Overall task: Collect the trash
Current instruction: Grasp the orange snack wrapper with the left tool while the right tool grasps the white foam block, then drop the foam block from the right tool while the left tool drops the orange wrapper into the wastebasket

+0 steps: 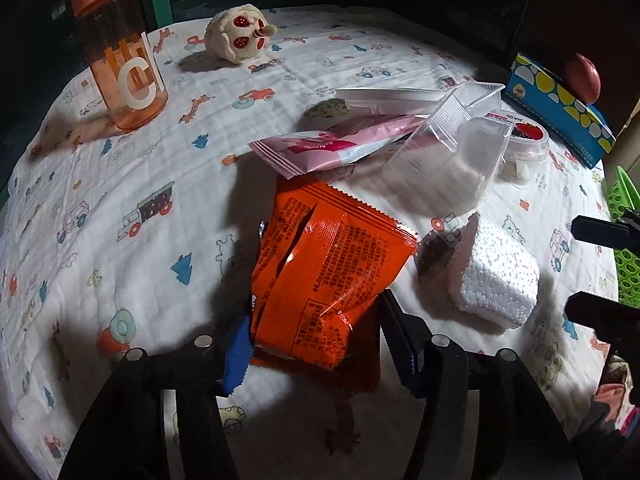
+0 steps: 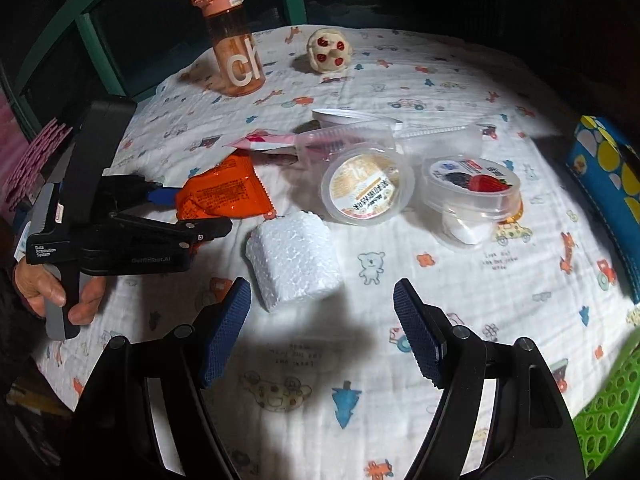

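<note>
An orange snack wrapper (image 1: 320, 264) lies crumpled on the printed cloth (image 1: 120, 200). My left gripper (image 1: 316, 320) is shut on its near end, one pad on each side. In the right wrist view the same wrapper (image 2: 224, 196) sits between the left gripper's (image 2: 200, 212) fingers, held in a person's hand (image 2: 52, 292). A white foam block (image 2: 292, 264) lies just ahead of my right gripper (image 2: 320, 292), which is open and holds nothing. In the left wrist view that gripper (image 1: 570, 266) reaches in from the right edge, beside the foam block (image 1: 496, 276).
Behind lie a pink wrapper (image 1: 332, 144), clear plastic trays (image 1: 448, 136) and two lidded cups (image 2: 366, 188) (image 2: 472, 188). An orange bottle (image 2: 236, 52) and a plush toy (image 2: 330, 50) stand at the back. A blue box (image 2: 608, 176) and a green basket (image 2: 608, 412) are on the right.
</note>
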A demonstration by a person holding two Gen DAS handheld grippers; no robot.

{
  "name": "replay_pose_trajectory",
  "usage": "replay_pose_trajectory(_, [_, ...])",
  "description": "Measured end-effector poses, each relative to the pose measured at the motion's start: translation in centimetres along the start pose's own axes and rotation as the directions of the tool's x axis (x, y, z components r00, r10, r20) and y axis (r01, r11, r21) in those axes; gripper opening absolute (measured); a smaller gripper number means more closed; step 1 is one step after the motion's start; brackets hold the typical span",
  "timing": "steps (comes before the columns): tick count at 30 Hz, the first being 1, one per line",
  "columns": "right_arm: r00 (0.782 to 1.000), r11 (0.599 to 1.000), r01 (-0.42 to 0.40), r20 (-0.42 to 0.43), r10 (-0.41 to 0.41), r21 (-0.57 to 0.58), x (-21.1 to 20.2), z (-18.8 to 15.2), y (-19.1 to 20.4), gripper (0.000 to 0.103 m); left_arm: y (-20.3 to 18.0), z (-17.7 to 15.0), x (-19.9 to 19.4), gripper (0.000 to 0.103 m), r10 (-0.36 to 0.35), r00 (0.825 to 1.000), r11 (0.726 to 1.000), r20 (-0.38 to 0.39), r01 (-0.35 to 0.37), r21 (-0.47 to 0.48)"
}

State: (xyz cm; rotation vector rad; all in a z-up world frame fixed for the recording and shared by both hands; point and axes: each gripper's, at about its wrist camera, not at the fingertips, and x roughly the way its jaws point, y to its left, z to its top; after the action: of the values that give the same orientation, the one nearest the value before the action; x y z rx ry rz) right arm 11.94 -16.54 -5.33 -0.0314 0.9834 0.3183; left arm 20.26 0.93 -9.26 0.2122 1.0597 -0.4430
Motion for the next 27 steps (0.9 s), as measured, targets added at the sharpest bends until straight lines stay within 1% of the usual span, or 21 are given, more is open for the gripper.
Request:
replay_pose_trajectory(4, [1.0,0.999,0.007,-0.023,-0.008,-0.043,2.2,0.7,0.8,0.074,0.6,-0.1,-0.2,0.048,-0.017,1.0,1.0,0.01,0.017,-0.016])
replay_pose_trajectory(6, [0.999,0.999,-0.004,-0.042,0.002,-0.05,3.3,0.9,1.1,0.074,0.9,-0.1,-0.4,0.047,-0.028,1.0,0.999,0.014,0.028,-0.026])
replay_pose_trajectory(12, [0.997,0.999,0.014,-0.076,-0.017,-0.045,5.2,0.6,1.6,0.072,1.0,-0.3,-1.5,0.043,-0.04,0.999,0.999,0.026,0.041,-0.02])
replay_pose_trajectory(13, [0.997,0.999,0.022,-0.068,-0.026,-0.045,5.1,0.5,1.7,0.071,1.0,-0.4,-1.6,0.042,-0.042,0.999,0.999,0.027,0.043,-0.019])
replay_pose_trajectory(14, [0.998,0.999,0.025,-0.064,-0.028,-0.046,5.0,0.5,1.7,0.065,0.9,-0.4,-1.9,0.042,-0.044,0.999,0.999,0.03,0.045,-0.016])
replay_pose_trajectory(15, [0.998,0.999,0.024,-0.06,-0.027,-0.045,4.9,0.5,1.8,0.065,0.9,-0.5,-2.1,0.042,-0.044,0.998,0.999,0.034,0.044,-0.015])
replay_pose_trajectory(20, [0.999,0.999,0.018,-0.036,-0.019,-0.035,3.9,0.4,1.7,0.064,0.2,-0.8,-3.4,0.042,-0.035,0.998,0.999,0.049,0.035,-0.012])
replay_pose_trajectory(23, [1.0,1.0,0.02,-0.007,-0.02,-0.013,2.0,0.1,1.2,0.064,-0.4,-1.0,-4.4,0.042,-0.041,0.997,0.999,0.06,0.042,-0.019])
replay_pose_trajectory(27, [0.999,0.999,0.026,0.027,-0.026,0.024,-0.9,-0.8,0.1,0.064,-2.5,-1.0,-6.0,0.042,-0.048,0.995,0.999,0.087,0.047,0.008])
